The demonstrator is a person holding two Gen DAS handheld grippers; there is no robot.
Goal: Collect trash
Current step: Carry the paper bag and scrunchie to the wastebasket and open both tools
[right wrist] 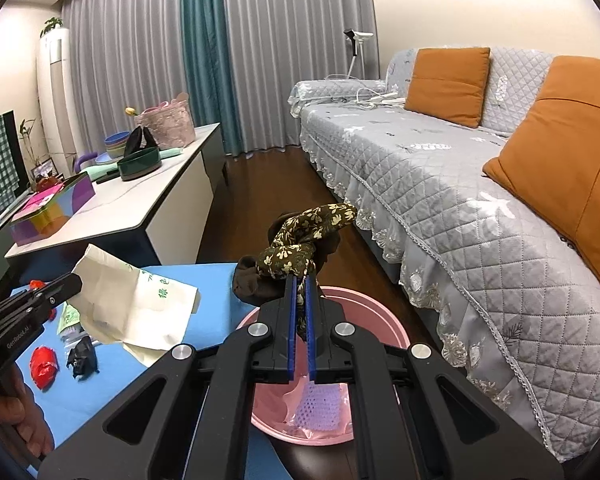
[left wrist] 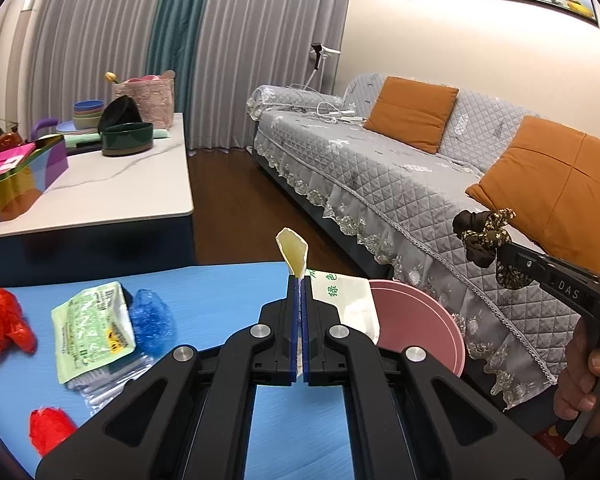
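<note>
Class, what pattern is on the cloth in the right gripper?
Small cream flowers on dark olive-brown cloth, clearest in the right wrist view.

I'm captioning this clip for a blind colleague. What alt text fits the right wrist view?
The right gripper holds a floral brown cloth above a pink bin beside a blue table. At left, the left gripper holds a white paper bag; a grey sofa stands right.

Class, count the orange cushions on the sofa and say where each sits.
2: one orange cushion leans on the backrest at the sofa's far end, the other nearer the camera. More could lie outside the frame.
</note>
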